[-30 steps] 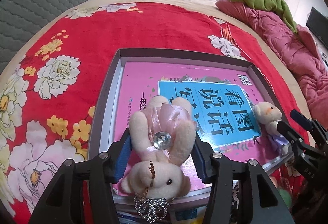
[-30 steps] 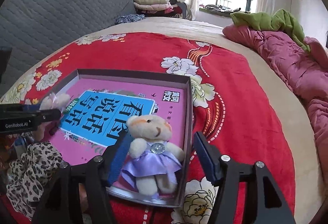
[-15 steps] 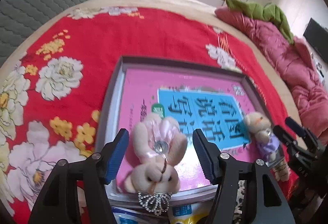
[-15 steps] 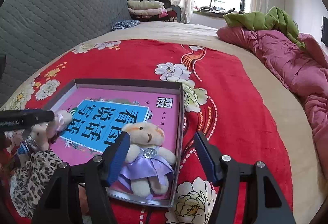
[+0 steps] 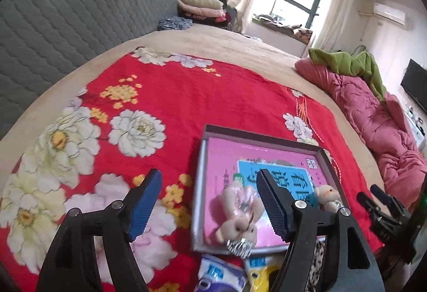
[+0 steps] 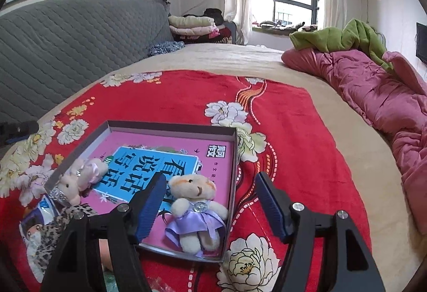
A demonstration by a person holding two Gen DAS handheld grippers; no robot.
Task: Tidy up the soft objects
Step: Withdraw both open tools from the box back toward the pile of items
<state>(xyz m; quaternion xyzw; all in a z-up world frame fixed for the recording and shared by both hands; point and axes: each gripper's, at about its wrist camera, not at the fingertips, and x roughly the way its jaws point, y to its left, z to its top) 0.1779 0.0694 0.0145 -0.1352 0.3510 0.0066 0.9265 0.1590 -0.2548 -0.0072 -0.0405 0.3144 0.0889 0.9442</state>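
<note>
Plush and light, the cream teddy bear in a lilac satin dress (image 6: 196, 207) lies between the right gripper (image 6: 210, 205)'s opening jaws, untouched; grip its squashy torso. Beyond, the pink-bowed plush rabbit (image 5: 238, 214) sits by the left gripper (image 5: 208, 205)'s opening jaws, both inside the shallow grey cardboard box (image 6: 170, 127).

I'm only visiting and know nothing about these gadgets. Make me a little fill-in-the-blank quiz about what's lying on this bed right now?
1. The bear in the purple dress lies inside the grey ____, on a pink book.
2. The plush with the silver crown wears a bow coloured ____.
3. The tray rests on a blanket whose main colour is ____.
4. Between the fingers of the left gripper there is ____.

Missing words: tray; pink; red; nothing
</note>
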